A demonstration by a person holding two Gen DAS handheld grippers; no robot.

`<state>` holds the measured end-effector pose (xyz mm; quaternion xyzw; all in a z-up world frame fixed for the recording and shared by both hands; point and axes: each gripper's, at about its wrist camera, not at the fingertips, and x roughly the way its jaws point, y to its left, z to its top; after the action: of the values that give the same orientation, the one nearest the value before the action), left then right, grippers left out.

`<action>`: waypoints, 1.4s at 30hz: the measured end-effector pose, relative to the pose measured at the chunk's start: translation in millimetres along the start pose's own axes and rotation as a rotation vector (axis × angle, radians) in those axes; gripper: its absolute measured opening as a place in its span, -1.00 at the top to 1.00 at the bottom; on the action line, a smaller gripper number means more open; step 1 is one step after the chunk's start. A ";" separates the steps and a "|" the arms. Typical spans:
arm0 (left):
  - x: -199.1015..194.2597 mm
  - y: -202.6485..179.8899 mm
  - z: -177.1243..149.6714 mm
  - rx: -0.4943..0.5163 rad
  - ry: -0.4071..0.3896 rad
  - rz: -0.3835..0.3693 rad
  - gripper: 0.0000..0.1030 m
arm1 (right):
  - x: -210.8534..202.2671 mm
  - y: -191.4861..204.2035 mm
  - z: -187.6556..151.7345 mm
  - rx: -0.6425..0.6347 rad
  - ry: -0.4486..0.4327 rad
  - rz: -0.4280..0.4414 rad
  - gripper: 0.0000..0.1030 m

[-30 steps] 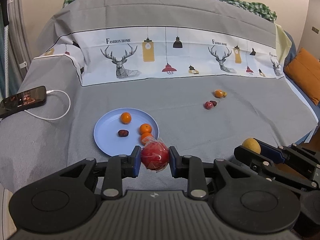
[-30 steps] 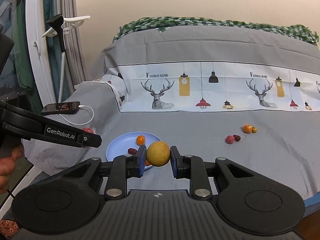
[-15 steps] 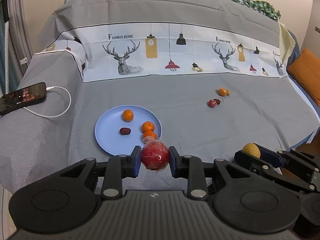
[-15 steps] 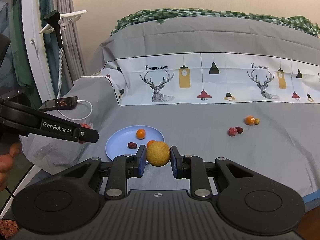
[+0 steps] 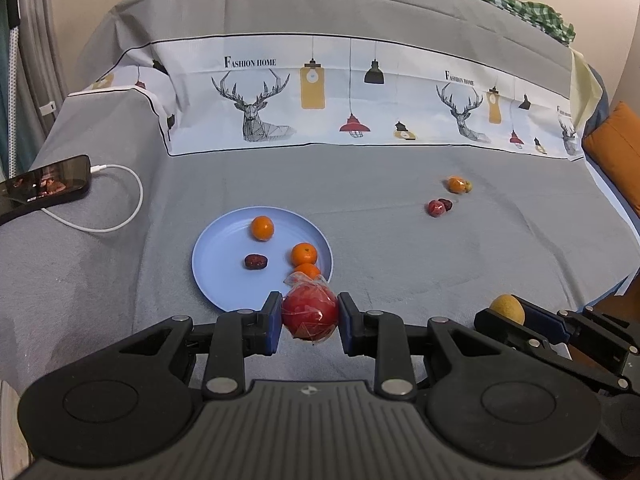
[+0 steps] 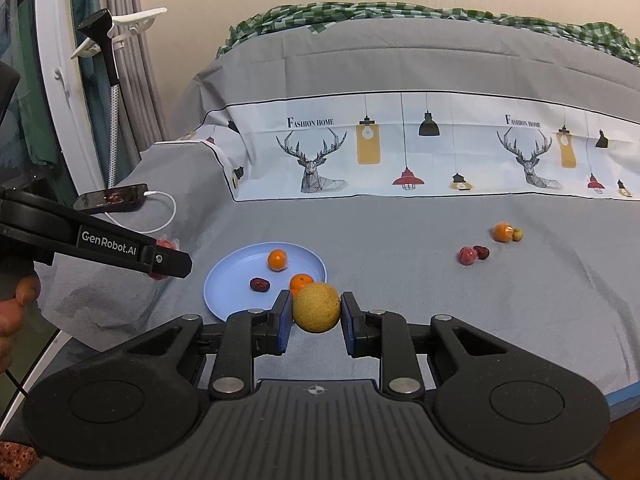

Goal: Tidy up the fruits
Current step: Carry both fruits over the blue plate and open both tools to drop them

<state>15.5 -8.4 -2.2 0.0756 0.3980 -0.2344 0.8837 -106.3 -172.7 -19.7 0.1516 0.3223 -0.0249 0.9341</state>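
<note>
A light blue plate (image 5: 216, 256) (image 6: 224, 280) lies on the grey cover, holding three small oranges (image 5: 262, 228) and a dark date (image 5: 255, 261). My left gripper (image 5: 309, 317) is shut on a red fruit in clear wrap (image 5: 309, 312), just in front of the plate's near rim. My right gripper (image 6: 316, 309) is shut on a rough yellow fruit (image 6: 316, 307), also short of the plate; in the left wrist view that fruit (image 5: 507, 309) shows at the lower right. Further right lie a wrapped red fruit (image 5: 435, 208) beside a dark date (image 5: 446, 204), and an orange (image 5: 456, 184).
A phone (image 5: 44, 184) on a white charging cable (image 5: 120, 216) rests at the left of the cover. An orange cushion (image 5: 616, 148) sits at the far right. A deer-print band (image 5: 360, 100) crosses the back. A person's hand (image 6: 16, 304) shows at left.
Both grippers have edged forward toward the plate, which now looks larger and closer. Each still grips its fruit as before.
</note>
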 end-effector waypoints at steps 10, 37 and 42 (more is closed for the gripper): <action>24.5 17.1 13.0 -0.027 0.029 0.015 0.38 | 28.5 0.0 6.6 -0.002 0.037 -0.001 0.48; 164.8 92.2 39.6 -0.087 0.173 0.089 0.38 | 200.8 32.3 19.7 -0.116 0.208 0.092 0.48; 202.2 100.3 43.5 -0.054 0.191 0.125 0.38 | 240.8 40.9 10.0 -0.169 0.256 0.115 0.48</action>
<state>208.2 -5.8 -127.7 0.0984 0.4812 -0.1595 0.8563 96.1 -124.4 -148.2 0.0926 0.4306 0.0751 0.8946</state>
